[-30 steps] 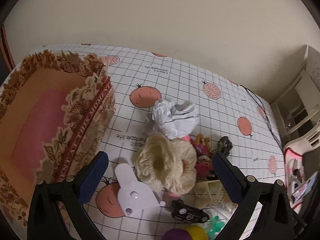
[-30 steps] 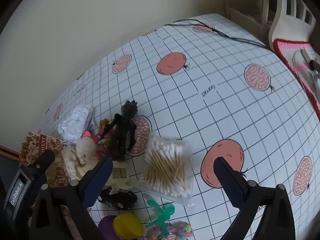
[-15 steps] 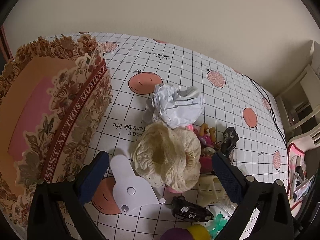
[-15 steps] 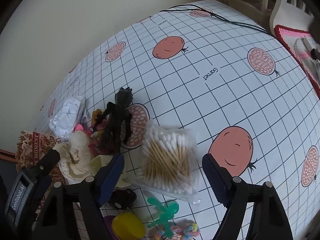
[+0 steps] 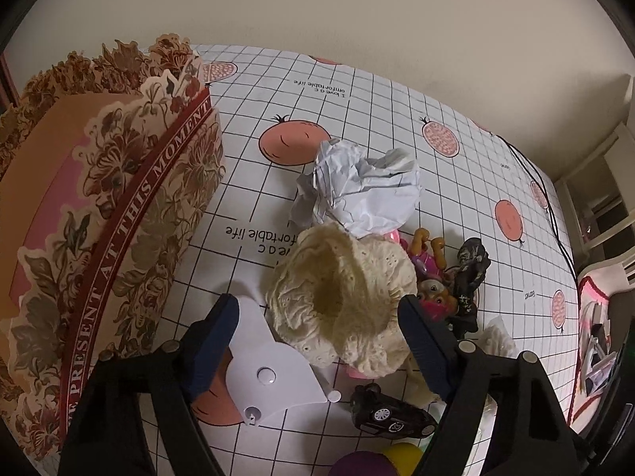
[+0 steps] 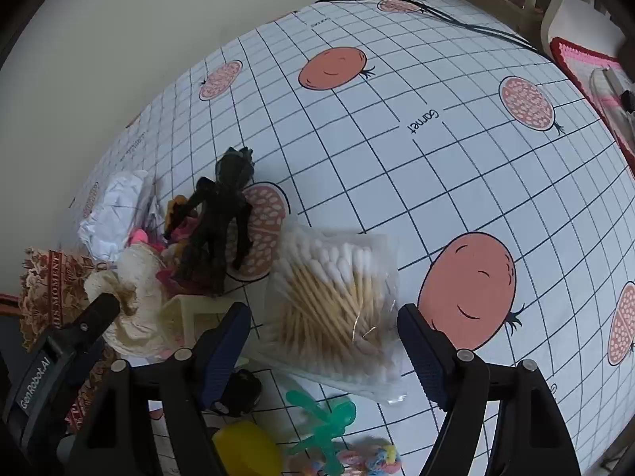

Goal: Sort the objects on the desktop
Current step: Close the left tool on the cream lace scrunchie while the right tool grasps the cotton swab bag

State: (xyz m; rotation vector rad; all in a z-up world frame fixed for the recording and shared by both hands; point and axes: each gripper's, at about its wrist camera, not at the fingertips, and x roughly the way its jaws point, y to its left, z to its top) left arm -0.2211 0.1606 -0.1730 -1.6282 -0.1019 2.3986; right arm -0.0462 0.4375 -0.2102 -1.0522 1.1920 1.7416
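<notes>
2 grippers hang part-open, jaws just narrowing: left gripper [image 5: 319,323] astride the lace hat [image 5: 341,297], right gripper [image 6: 323,335] astride the cotton swab bag [image 6: 333,305]. Neither grips yet. Closing now, the left may snag the white card [image 5: 274,377], and the slick bag may slip.

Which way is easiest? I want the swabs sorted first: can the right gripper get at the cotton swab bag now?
Probably yes: the right gripper already straddles the cotton swab bag, nothing lying on top.

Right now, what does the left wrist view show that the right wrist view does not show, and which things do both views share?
Only the left wrist view shows the white plastic piece with round studs and the open inside of the flowered cardboard box.

Only the right wrist view shows the clear bag of cotton swabs and the green plastic figure.

Both show the crumpled white paper, the cream lace hat and the dark toy figure.
</notes>
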